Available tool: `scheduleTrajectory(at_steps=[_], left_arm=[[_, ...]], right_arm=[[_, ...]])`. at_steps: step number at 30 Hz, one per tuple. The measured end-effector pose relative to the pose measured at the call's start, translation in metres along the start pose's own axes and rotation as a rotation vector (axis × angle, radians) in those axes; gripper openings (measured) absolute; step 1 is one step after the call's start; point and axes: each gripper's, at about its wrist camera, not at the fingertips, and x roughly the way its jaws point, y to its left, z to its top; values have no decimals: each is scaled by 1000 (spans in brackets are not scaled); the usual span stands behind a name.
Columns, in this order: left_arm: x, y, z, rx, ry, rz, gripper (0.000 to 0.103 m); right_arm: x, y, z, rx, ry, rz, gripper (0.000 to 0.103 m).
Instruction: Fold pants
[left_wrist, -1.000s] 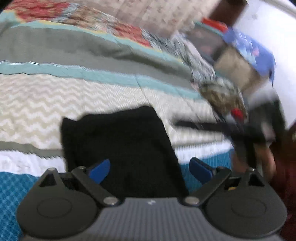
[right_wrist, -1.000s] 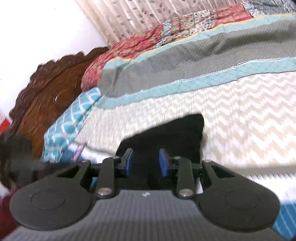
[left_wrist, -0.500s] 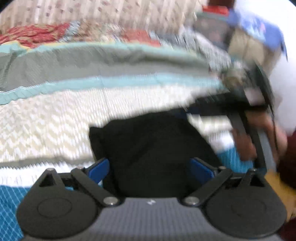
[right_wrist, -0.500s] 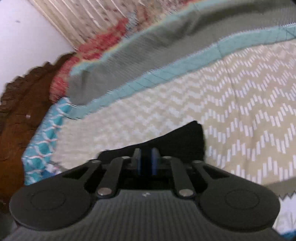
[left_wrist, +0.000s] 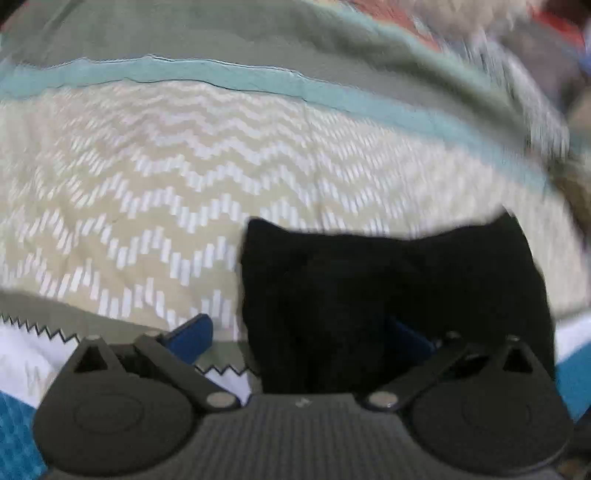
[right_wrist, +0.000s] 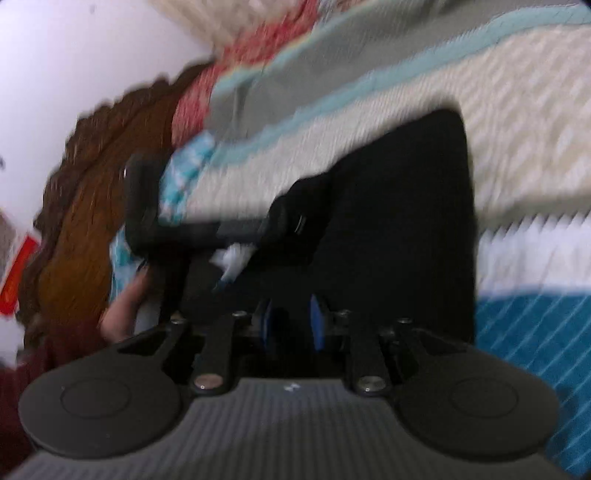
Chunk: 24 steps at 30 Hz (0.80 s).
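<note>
Pants (left_wrist: 391, 295): black, already folded into a compact bundle, lying on the bed (left_wrist: 147, 192) near its front edge, over the chevron band of the quilt. Left hand-held gripper (left_wrist: 299, 332): jaws just opening, spread wide across the bundle's left edge, not pressing it. Right hand-held gripper (right_wrist: 291, 325): pads close together with dark cloth between; grip cannot be confirmed through blur. Step, judged: final fold or straightening. Next move calls for a firm pinch on the edge.
</note>
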Motion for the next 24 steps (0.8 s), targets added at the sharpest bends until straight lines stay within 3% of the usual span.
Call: scheduleTrajectory(at_steps=[4, 7, 10, 13, 15, 16, 17, 20, 23, 24], left_arm=[[-13, -12, -4, 39, -12, 55, 102], [-40, -3, -11, -4, -43, 1, 102], [-68, 2, -21, -30, -80, -52, 102], [-80, 2, -30, -21, -90, -65, 102], [-75, 4, -37, -16, -65, -43, 102], [-68, 7, -41, -26, -38, -18, 102], [-65, 9, -44, -44, -12, -1, 102], [-61, 18, -52, -90, 13, -17, 103], [-71, 16, -53, -76, -7, -48, 103], [-73, 14, -53, -65, -7, -62, 103]], right_arm=[[-4, 4, 9, -16, 0, -5, 25], [-17, 6, 17, 10, -63, 20, 28], [-19, 20, 19, -40, -71, 104, 28], [6, 30, 11, -79, 16, 161, 28], [37, 29, 4, -76, 114, 124, 27], [54, 23, 0, -62, 156, 96, 22], [63, 15, -1, -29, 165, 116, 20], [57, 8, 8, 16, 148, 144, 19], [27, 12, 13, -28, 70, 157, 26], [12, 11, 15, -36, 27, 152, 36]])
